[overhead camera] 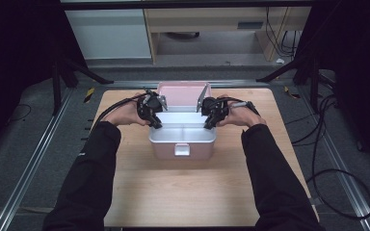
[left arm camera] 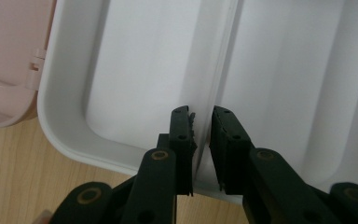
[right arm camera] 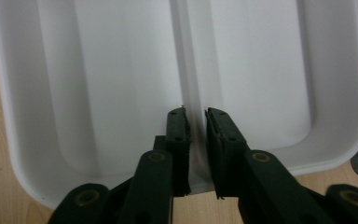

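Pink box (overhead camera: 183, 150), lid up at 12 o'clock, high view; left gripper (left arm camera: 202, 122), right gripper (right arm camera: 196, 122) pinching white tray's (left arm camera: 70, 140) divider (left arm camera: 223, 56), gripper views.

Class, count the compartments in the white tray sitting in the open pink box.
2: in the white tray, one compartment lies on each side of the centre divider.

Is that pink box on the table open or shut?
Open. The pink box has its lid tipped up at the back, and the white tray inside lies uncovered.
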Available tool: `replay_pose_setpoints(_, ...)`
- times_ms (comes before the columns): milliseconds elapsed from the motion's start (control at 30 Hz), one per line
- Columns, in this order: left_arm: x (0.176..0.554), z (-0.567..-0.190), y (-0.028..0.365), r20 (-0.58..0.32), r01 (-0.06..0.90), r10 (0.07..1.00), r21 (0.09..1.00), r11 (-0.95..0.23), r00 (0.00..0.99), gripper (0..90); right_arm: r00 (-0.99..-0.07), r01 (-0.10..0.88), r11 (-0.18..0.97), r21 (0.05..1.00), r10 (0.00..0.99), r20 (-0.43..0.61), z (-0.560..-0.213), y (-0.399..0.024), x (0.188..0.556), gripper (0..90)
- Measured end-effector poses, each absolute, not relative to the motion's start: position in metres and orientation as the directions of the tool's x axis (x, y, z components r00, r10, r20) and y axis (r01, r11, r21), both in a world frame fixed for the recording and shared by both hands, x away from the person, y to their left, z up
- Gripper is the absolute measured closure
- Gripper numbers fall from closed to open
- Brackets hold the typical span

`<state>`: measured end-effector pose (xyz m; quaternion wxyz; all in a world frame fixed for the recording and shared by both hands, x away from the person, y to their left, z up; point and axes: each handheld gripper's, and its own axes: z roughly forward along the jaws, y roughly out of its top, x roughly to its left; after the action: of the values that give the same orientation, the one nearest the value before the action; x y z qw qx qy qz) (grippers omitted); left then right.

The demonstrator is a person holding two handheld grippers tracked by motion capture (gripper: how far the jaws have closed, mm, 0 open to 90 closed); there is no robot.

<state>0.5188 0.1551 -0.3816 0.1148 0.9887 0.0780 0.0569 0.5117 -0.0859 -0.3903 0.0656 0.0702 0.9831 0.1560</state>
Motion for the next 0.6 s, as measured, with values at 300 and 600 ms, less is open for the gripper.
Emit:
replay_pose_setpoints(300,0.5203,-0.3803,0.1488,0.092,0.13,0.148,0.177,-0.975,0.985,83.2,-0.981,0.13,0.942,0.31,0.167,-0.095,-0.3899,-0.0857,0.5141,84.7)
replay_pose_setpoints(600,0.5182,-0.3748,0.1473,0.078,0.122,0.137,0.171,-0.978,0.988,85.7,-0.981,0.114,0.942,0.315,0.157,-0.117,-0.3862,-0.087,0.512,85.3)
